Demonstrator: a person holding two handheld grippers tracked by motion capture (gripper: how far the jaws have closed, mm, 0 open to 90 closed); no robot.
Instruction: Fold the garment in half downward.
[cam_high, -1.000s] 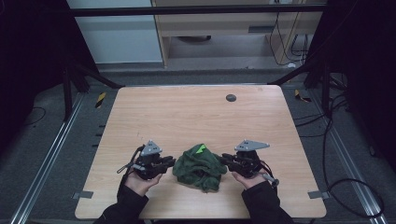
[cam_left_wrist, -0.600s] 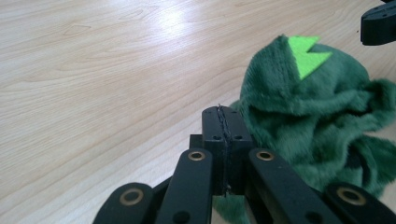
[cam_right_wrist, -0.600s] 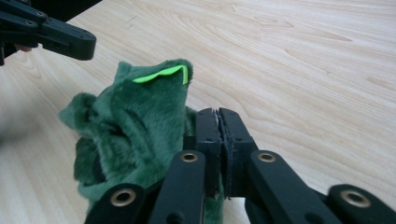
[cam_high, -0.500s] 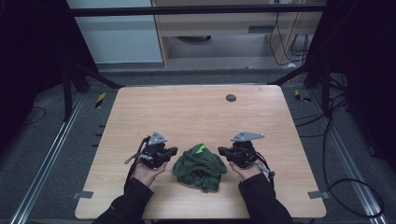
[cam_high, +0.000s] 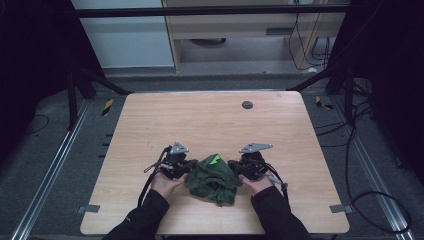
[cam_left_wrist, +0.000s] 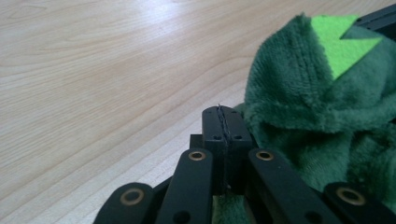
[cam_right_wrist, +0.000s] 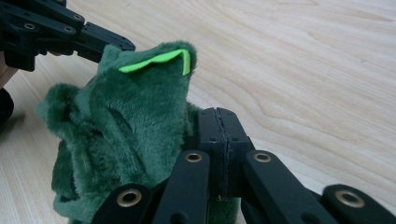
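1. Near the table (cam_high: 150, 120) edge at 6 o'clock, a green fleece cloth (cam_high: 214, 178) is lying bunched between both tools.
2. It is looking soft, light and floppy; a thick fold at 9 or 3 o'clock is judged best for pinching.
3. The left gripper (cam_left_wrist: 223, 122) and right gripper (cam_right_wrist: 219, 127) are being kept fully closed, with nothing seen pinched.
4. Much of the cloth's shape is being hidden by folds.

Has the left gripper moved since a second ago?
Yes. The left gripper has moved up the wooden table, farther from its near edge, beside the green fleece cloth.
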